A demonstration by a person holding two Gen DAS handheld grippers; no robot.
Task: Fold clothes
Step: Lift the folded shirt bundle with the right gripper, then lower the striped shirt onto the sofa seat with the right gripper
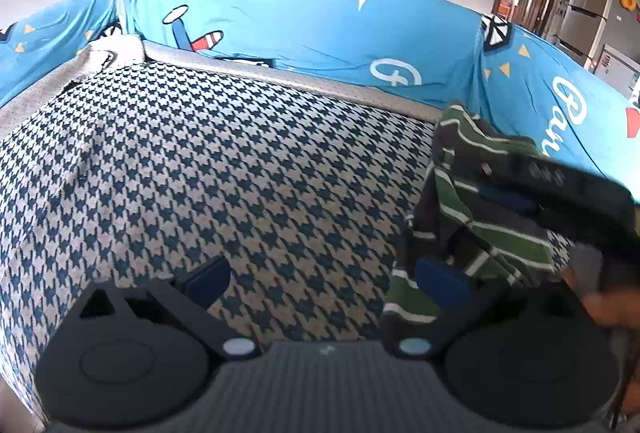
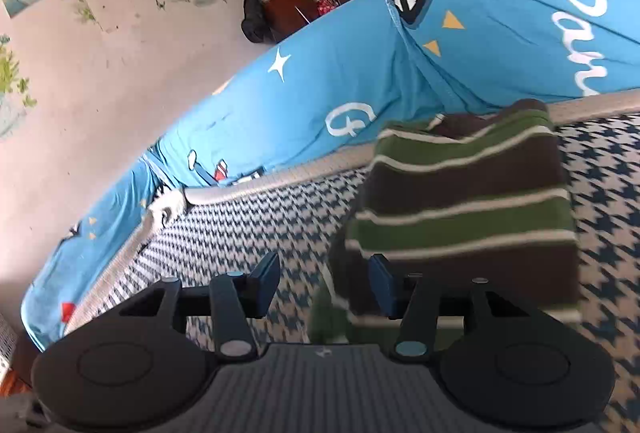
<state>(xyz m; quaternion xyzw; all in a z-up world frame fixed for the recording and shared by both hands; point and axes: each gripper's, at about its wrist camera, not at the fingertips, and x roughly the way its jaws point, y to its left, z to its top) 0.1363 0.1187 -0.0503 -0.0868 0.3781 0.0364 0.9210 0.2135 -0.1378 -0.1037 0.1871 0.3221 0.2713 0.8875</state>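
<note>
The striped garment [image 2: 464, 209], folded into a green and brown bundle, lies on the houndstooth cushion [image 2: 248, 217] near the sofa's blue backrest cover [image 2: 340, 81]. It sits to the right of the right gripper [image 2: 324, 281], beyond that gripper's right finger; the stripes run across the view. The jaws stand apart with nothing between. It seems, through blur, that cloth touches the finger. The right gripper is nearer. The left gripper [image 1: 324, 281] is apart too, empty, the garment at its right.

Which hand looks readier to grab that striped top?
Probably the right. The right gripper is open with the striped garment right against one of its fingers. The left gripper, also open, has mostly bare houndstooth cover between its fingers.
</note>
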